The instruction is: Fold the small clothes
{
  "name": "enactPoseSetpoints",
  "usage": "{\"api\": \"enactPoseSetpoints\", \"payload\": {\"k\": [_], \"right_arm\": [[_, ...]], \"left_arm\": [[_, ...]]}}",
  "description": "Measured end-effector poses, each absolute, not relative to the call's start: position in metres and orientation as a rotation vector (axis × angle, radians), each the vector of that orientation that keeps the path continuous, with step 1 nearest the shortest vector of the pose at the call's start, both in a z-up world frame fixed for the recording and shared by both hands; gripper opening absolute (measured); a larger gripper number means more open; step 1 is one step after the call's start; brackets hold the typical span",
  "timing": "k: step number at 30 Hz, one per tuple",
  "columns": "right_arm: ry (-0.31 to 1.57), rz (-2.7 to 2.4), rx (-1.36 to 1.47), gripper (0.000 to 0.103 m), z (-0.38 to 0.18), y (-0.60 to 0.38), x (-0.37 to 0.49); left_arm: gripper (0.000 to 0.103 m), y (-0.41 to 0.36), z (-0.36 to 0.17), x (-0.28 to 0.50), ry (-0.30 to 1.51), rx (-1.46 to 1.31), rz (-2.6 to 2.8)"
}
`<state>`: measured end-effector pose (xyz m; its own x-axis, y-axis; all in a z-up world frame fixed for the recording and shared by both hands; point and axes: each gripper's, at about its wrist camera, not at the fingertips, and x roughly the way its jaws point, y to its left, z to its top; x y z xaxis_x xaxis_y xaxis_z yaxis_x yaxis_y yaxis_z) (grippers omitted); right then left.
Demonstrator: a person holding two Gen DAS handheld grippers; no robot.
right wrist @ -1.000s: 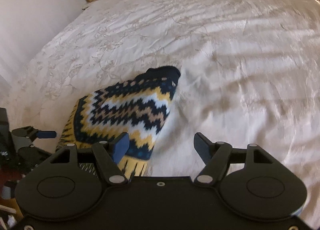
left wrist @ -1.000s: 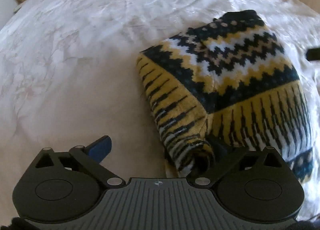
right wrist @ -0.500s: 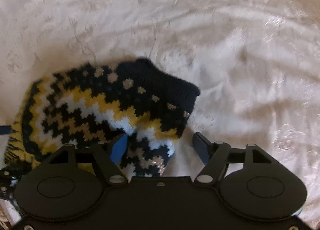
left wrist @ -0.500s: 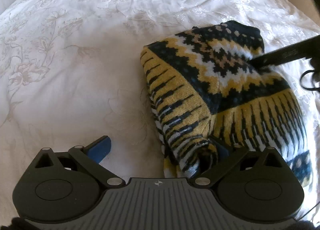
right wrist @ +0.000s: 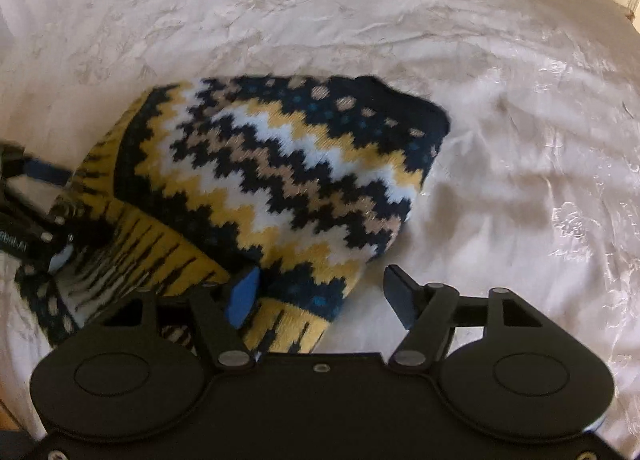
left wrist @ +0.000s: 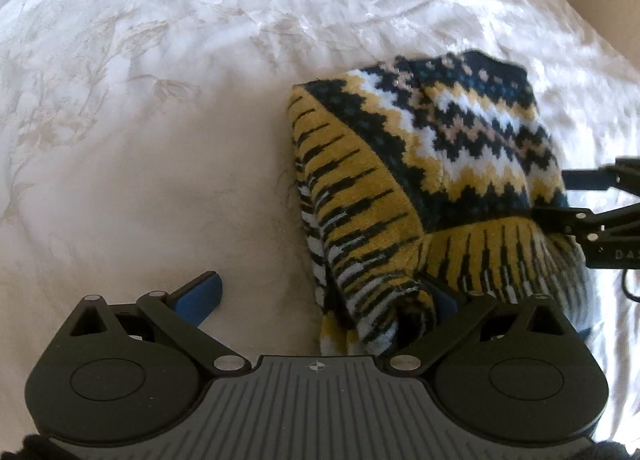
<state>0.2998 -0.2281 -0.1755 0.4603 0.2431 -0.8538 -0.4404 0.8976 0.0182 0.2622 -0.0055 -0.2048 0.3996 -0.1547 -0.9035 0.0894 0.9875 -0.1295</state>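
The little knitted sweater [right wrist: 280, 183] lies on the white bed [right wrist: 520, 139], already folded into a thick bundle, with its yellow, white and dark blue zigzags facing up. The big change is on the right side: a second ago the right gripper [right wrist: 320, 292] was looking at the sweater from farther back, and now it has dropped down close, so the sweater fills much of its view. Its jaws are wide open, the left blue pad sits right at the sweater's near edge and the other pad is over bare bed, so nothing is pinched yet. The left gripper [left wrist: 320, 300] has hardly moved. Its jaws are wide open too (one pad is out on the bed, the other is tucked in against the sweater's rolled corner), and it does not squeeze the cloth. In the left view the right gripper now shows at the sweater's far side. I think this means both grippers are getting ready to grab an edge each and make one more fold, or to smooth the bundle flat.
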Motion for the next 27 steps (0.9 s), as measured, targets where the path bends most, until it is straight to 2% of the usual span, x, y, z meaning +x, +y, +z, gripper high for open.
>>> {"api": "enactPoseSetpoints", "payload": {"k": [8, 14, 16, 20, 27], "right_arm": [[0.888, 0.442, -0.163, 0.073, -0.123, -0.243, 0.269], [0.976, 0.507, -0.229, 0.073, -0.148, -0.224, 0.246], [0.979, 0.536, -0.254, 0.078, -0.152, -0.215, 0.239], [0.959, 0.57, -0.32, 0.08, -0.151, -0.207, 0.23], [0.862, 0.511, -0.207, 0.077, -0.119, -0.232, 0.228]], "left_arm": [[0.102, 0.001, -0.161, 0.222, 1.034, -0.106, -0.07], [0.103, 0.01, -0.188, 0.218, 1.106, -0.06, 0.031], [0.101, 0.022, -0.201, 0.222, 1.154, -0.098, 0.074], [0.1, 0.032, -0.209, 0.222, 1.204, -0.011, 0.16], [0.1, 0.018, -0.139, 0.209, 0.999, -0.104, 0.11]]}}
